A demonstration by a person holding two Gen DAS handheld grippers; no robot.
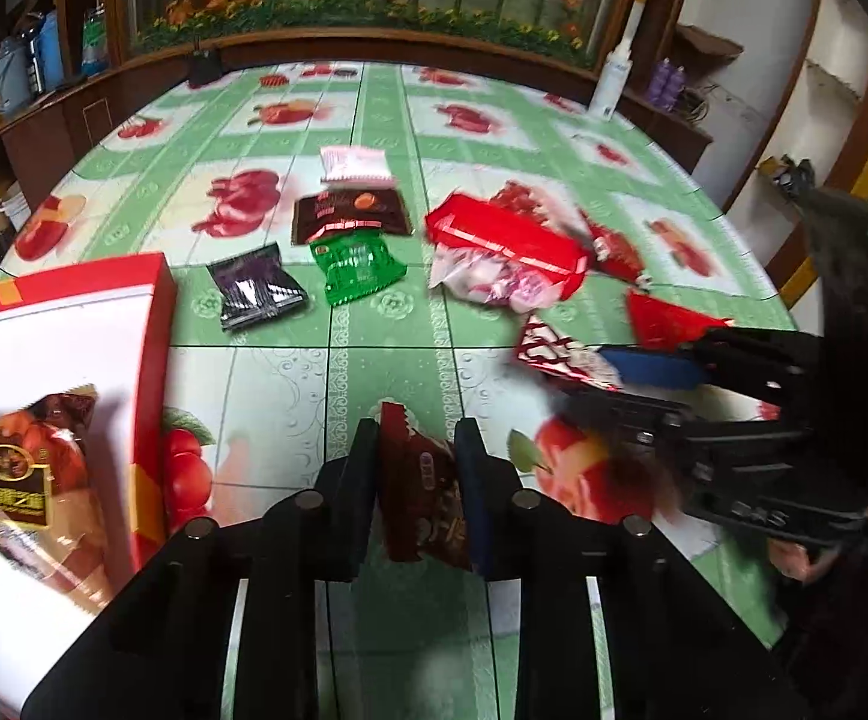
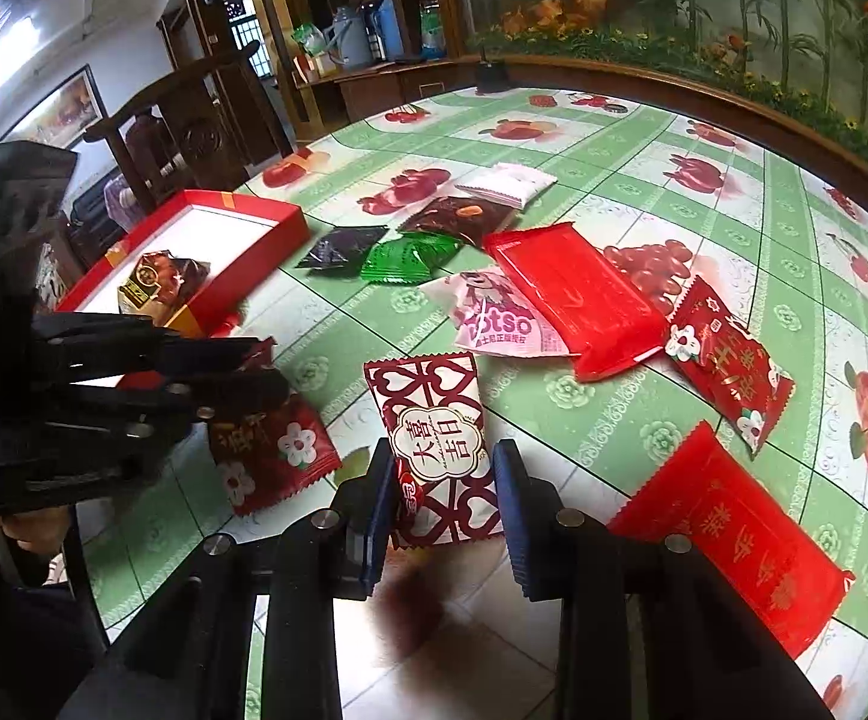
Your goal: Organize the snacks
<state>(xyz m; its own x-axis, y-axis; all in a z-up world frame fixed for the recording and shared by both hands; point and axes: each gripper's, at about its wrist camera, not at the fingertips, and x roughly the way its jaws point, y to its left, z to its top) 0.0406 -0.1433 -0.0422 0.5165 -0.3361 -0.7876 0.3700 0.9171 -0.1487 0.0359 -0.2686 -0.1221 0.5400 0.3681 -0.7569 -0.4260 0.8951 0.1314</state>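
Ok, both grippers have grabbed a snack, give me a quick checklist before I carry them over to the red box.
1. Left gripper shut on the dark red flower packet: ok.
2. Right gripper shut on the red and white lattice packet: ok, jaws sit at its edges.
3. Lattice packet lifted off the table: cannot tell.
4. Red box open, with bare floor left: ok, one brown packet inside.
5. Way to the box free for the right gripper: not ok, the left gripper is between.
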